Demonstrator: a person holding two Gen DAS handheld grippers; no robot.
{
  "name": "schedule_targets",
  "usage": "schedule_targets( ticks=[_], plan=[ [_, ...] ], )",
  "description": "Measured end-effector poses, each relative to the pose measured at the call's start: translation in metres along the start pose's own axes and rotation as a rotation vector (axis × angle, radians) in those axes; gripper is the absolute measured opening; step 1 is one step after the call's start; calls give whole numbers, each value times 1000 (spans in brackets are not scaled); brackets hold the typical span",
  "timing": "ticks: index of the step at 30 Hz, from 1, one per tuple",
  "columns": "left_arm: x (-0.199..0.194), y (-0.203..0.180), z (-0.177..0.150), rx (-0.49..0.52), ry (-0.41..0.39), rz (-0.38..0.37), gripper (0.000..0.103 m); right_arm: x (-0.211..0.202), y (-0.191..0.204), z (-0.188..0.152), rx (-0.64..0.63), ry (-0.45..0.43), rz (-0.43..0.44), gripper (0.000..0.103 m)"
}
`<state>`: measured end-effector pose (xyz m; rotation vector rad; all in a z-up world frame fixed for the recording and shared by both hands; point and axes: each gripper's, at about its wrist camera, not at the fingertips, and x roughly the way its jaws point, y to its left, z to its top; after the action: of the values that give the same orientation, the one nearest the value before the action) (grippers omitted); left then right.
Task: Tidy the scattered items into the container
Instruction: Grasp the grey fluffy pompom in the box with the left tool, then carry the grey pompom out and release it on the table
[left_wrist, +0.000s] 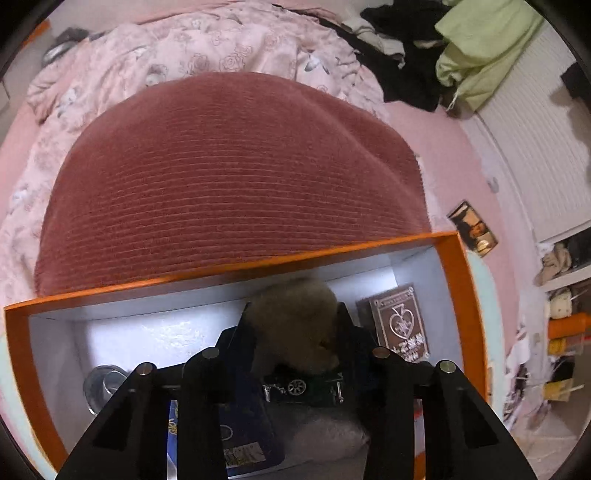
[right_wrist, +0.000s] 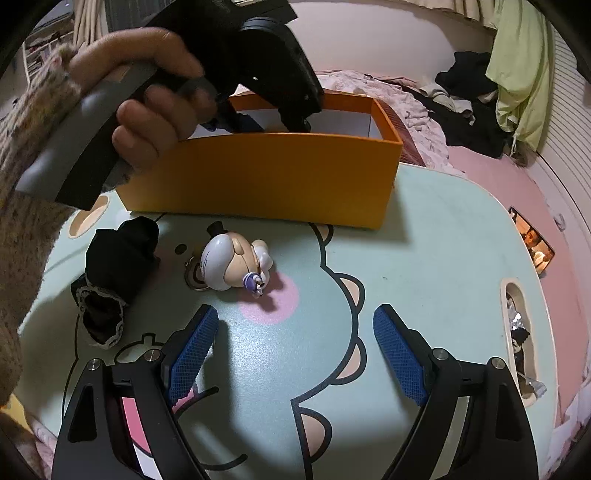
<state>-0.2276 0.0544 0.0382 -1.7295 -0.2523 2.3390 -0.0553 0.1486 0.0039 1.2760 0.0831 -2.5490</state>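
An orange box with a white inside stands on the pale green table. My left gripper reaches down into it, shut on a tan fluffy ball. Under it lie a dark toy car, a brown card pack, a blue booklet and a round metal piece. In the right wrist view a hand holds that left gripper over the orange box. My right gripper hangs open above the table. A white figurine and a black lace-edged cloth lie in front of it.
A red-brown ribbed cushion presses against the box's far side, with a pink floral quilt behind it. Dark and green clothes are heaped on the pink bed. A photo card lies off the table's right edge.
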Motion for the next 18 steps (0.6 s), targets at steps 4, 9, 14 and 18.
schedule_targets(
  ticks=[4,9,14,18],
  plan=[
    [-30,5,-6,19,-116,-69,37,1,0,-3,0,0,-1,86],
    [-102,7,-29,60,-341,-183,38,1,2,-4,-2,2,-3,87],
    [-155,14,-75,137,-445,-276,38,1,4,-4,-4,5,-5,87],
    [-159,24,-118,165,-447,-239,38,1,4,-4,-5,6,-7,87]
  ],
)
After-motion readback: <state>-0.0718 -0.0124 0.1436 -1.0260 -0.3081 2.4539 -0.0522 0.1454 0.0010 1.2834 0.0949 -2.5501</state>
